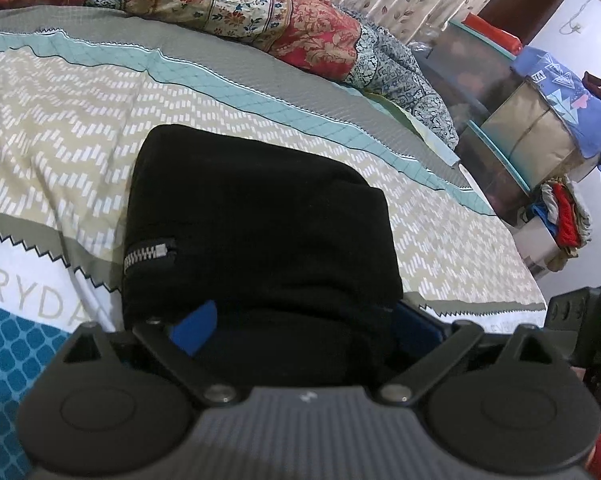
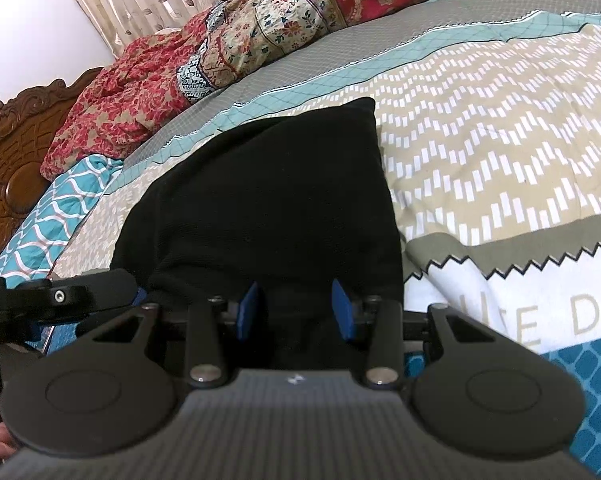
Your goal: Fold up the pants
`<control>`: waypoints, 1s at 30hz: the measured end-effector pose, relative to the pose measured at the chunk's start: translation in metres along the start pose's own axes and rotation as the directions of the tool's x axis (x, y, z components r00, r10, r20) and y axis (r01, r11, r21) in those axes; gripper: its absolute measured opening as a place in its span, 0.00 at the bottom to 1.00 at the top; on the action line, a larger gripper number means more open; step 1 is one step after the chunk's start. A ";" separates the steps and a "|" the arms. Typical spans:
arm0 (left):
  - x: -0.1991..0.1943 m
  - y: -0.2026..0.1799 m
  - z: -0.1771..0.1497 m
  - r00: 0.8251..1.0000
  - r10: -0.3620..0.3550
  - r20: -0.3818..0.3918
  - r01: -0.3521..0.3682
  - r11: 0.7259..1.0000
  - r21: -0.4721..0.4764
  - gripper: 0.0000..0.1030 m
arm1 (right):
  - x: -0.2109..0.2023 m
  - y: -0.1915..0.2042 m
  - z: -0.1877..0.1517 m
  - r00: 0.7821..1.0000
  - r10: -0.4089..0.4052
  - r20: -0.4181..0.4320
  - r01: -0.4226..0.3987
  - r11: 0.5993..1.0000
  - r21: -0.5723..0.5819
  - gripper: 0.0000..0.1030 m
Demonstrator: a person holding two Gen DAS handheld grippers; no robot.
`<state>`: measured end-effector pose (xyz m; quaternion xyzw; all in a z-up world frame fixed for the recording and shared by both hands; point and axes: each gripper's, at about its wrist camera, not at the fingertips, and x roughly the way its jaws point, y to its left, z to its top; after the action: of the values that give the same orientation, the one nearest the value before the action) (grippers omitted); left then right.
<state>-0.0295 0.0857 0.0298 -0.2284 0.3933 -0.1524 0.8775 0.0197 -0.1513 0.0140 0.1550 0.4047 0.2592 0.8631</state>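
Across the middle of the left wrist frame, folded black fabric pants (image 1: 256, 224) lie on the patterned bedsheet (image 1: 60, 128); the left gripper (image 1: 300, 328) straddles their near edge, jaws spread wide. Centre of the right wrist view, the right gripper (image 2: 296, 312) pinches the pants' near edge between partly closed blue pads (image 2: 249, 312).

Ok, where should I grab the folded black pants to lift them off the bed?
Grip the near thick edge of the folded black pants, coming in low from the near side; the zipper marks the bulkier stacked layers there.
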 end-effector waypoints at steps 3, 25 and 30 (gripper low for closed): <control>0.001 -0.002 -0.001 1.000 0.006 0.002 -0.006 1.000 0.013 0.97 | 0.000 -0.001 0.000 1.000 0.002 -0.001 -0.002 1.000 0.000 0.43; -0.061 0.046 0.037 0.984 0.135 0.116 -0.125 0.988 -0.085 1.00 | -0.042 -0.018 0.012 0.990 0.026 0.140 -0.031 0.999 0.032 0.81; -0.024 0.059 0.039 0.997 0.066 0.038 -0.060 0.987 -0.149 1.00 | -0.042 -0.050 0.024 0.989 0.020 0.144 -0.040 0.990 0.138 0.83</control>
<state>-0.0100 0.1580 0.0371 -0.2833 0.3916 -0.0902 0.8708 0.0319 -0.2174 0.0313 0.2395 0.3568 0.2313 0.8729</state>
